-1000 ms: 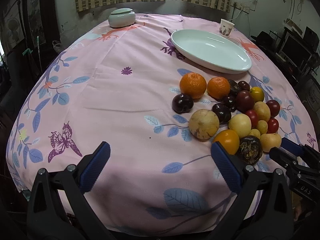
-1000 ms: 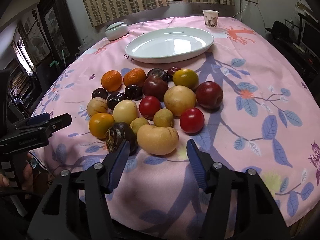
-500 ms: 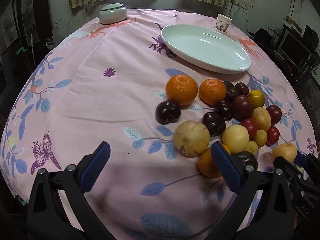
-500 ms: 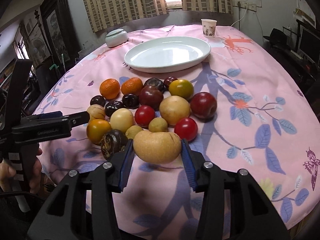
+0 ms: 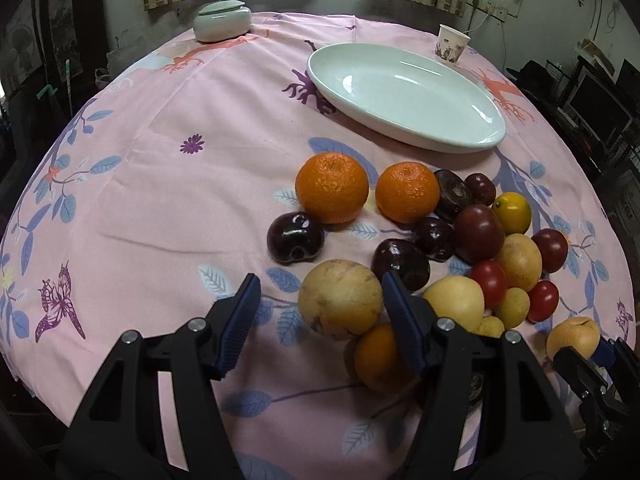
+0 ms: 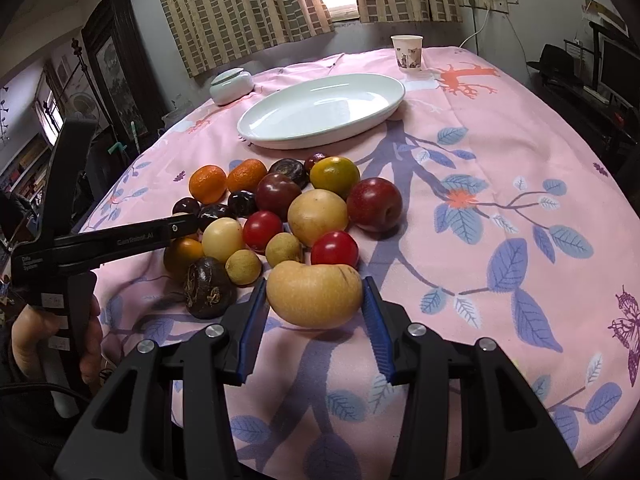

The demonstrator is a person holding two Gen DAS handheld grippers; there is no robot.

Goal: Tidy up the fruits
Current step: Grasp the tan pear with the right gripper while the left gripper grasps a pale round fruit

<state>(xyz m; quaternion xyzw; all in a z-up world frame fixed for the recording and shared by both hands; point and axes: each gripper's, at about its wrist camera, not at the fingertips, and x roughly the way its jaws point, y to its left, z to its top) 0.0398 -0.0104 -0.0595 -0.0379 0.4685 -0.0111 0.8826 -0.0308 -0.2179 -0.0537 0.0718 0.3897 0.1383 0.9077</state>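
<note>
Right gripper [image 6: 314, 322] now clamped on tan pear [image 6: 315, 294], up from wider a second ago: pick 1 secured. Left gripper [image 5: 316, 320] closing around speckled yellow fruit [image 5: 340, 298], pads not touching yet. Pear squat, smooth, creased on top; sits at 6 o'clock of pile, white plate [image 6: 256, 136] empty at 12.

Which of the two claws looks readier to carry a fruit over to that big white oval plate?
The right claw: its pads already grip the tan kidney-shaped fruit. The left claw is only closing around the round speckled tan fruit. The white oval plate sits bare.
</note>
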